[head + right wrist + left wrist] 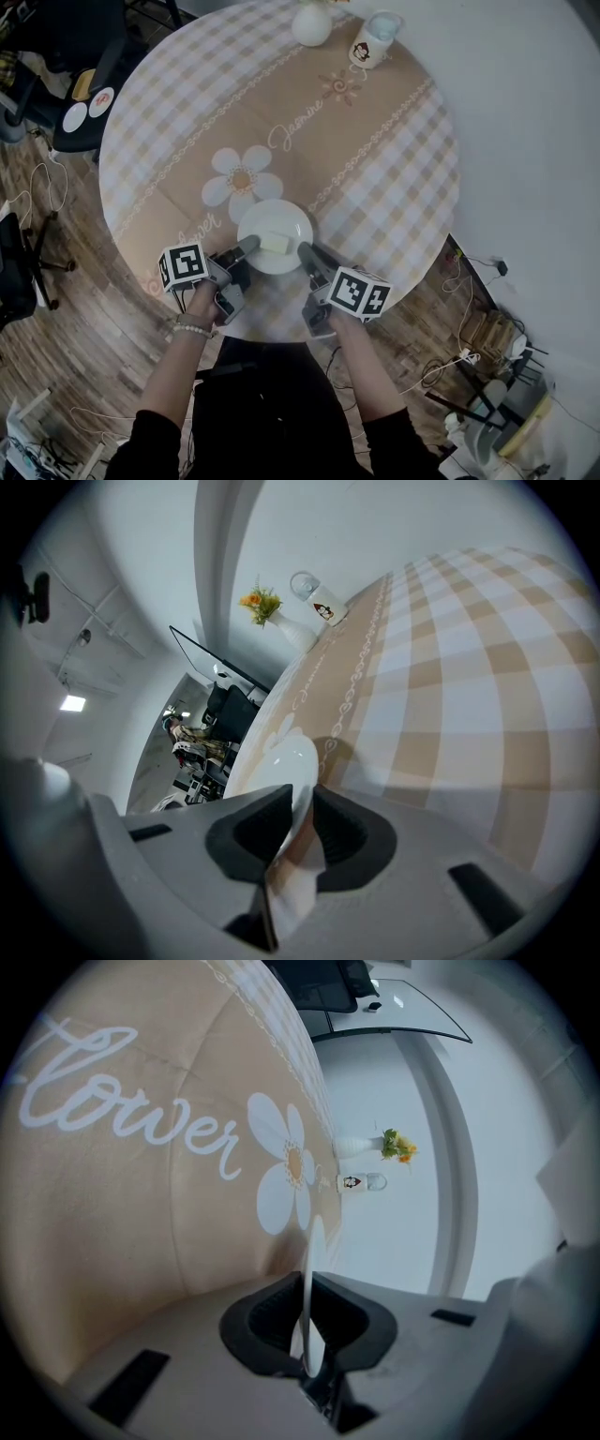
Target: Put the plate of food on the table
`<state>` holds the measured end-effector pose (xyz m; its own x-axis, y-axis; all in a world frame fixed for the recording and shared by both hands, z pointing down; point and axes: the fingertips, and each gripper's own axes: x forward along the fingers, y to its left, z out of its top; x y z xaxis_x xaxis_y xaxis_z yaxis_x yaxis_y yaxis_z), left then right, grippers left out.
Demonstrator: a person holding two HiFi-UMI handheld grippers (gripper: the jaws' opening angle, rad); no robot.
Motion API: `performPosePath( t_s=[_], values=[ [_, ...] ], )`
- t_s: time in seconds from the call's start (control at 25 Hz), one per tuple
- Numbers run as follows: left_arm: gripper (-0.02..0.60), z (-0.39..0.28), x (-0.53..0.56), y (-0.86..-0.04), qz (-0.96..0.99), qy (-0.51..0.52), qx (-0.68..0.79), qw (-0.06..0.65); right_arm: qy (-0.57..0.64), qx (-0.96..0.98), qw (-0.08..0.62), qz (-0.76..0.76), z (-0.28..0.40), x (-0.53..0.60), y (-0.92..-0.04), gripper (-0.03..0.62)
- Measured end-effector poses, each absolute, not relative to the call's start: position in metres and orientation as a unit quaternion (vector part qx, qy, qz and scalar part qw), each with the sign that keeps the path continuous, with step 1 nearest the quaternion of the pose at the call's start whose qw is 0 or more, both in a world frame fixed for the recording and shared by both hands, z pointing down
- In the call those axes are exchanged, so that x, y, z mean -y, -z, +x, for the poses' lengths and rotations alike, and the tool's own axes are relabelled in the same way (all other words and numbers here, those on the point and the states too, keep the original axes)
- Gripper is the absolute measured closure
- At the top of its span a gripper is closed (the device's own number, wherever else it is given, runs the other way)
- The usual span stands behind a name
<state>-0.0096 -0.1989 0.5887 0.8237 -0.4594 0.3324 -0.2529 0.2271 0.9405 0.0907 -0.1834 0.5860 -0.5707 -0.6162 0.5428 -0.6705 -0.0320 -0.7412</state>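
**You hold a white plate at the near edge of the round table, one gripper on each side of it.**

The plate (pixel 275 234) carries a pale block of food (pixel 274 244) and lies level over the checked cloth of the table (pixel 375 150), just below the printed daisy; whether it already rests on the cloth cannot be told. Your left gripper (pixel 248 246) has its jaws clamped on the plate's left rim, which shows edge-on between the pads in the left gripper view. Your right gripper (pixel 306 251) has the right rim between its jaws, which stand slightly apart, with a sliver of gap at one pad. At the far side of the table, well apart from the plate, stand a white vase (pixel 312 23) and a cup (pixel 373 42).
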Motion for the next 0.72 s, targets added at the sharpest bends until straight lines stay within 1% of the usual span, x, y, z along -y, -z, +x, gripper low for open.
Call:
performPosePath(
  t_s=[0.36, 0.56, 0.72],
  values=[
    [0.566, -0.005, 0.203, -0.604, 0.611, 0.063, 0.297, 0.731, -0.549, 0.690, 0.054, 0.468, 0.094, 0.187, -0.600, 0.543],
    [0.566, -0.007, 0.198, -0.607, 0.611, 0.059, 0.296, 0.731, -0.527, 0.713, 0.097, 0.453, 0.085, 0.177, -0.598, 0.477],
    [0.566, -0.006, 0.197, -0.607, 0.611, 0.058, 0.295, 0.732, -0.499, 0.728, 0.136, 0.451, 0.084, 0.171, -0.597, 0.465]
  ],
)
